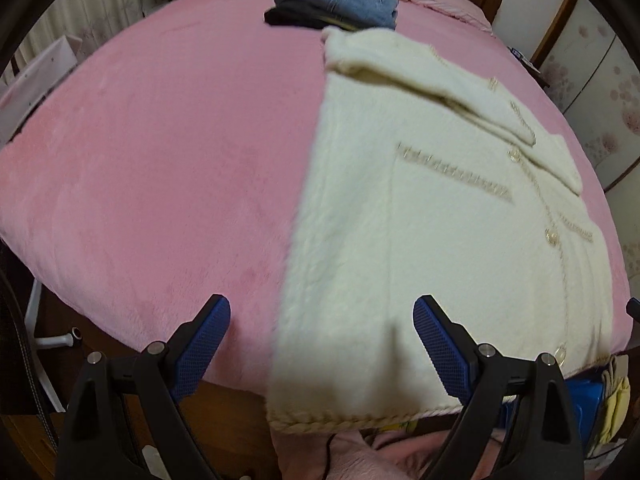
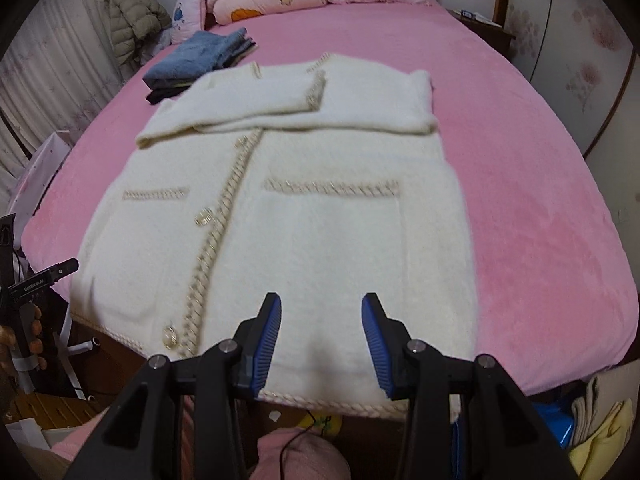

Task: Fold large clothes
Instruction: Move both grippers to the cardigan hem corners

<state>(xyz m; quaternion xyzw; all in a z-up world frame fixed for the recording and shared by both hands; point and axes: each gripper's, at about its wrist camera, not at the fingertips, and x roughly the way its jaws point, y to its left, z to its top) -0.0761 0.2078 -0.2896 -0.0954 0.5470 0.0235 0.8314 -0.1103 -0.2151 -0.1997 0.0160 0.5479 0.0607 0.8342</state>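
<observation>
**Cream cardigan flat on the pink bed, both tongs spread**

Lying face up on the pink bedspread [image 2: 520, 160], the cream cardigan [image 2: 304, 224] fills the centre of the right wrist view, its hem at the bottom of the frame, hanging slightly over the bed's near edge. Both sleeves are folded across the chest, one overlapping the other in the upper middle of the frame. A braided trim runs down the button front, and two trimmed pocket edges sit left and right of it.

The right gripper [image 2: 322, 336] hangs at the bottom centre, just above the hem, its blue pads apart and holding nothing. In the left wrist view the left gripper [image 1: 322, 344] sits at the bottom centre over the cardigan's left hem corner, its fingers spread wide and empty; the garment occupies the right half of that frame.

Folded blue jeans [image 2: 200, 60] rest on a dark garment [image 2: 160, 96] in the upper left of the right wrist view, just beyond the cardigan's shoulder. Pink bedding [image 2: 260, 0] is stacked at the top, and a puffer jacket [image 2: 132, 12] hangs at the upper left.
</observation>
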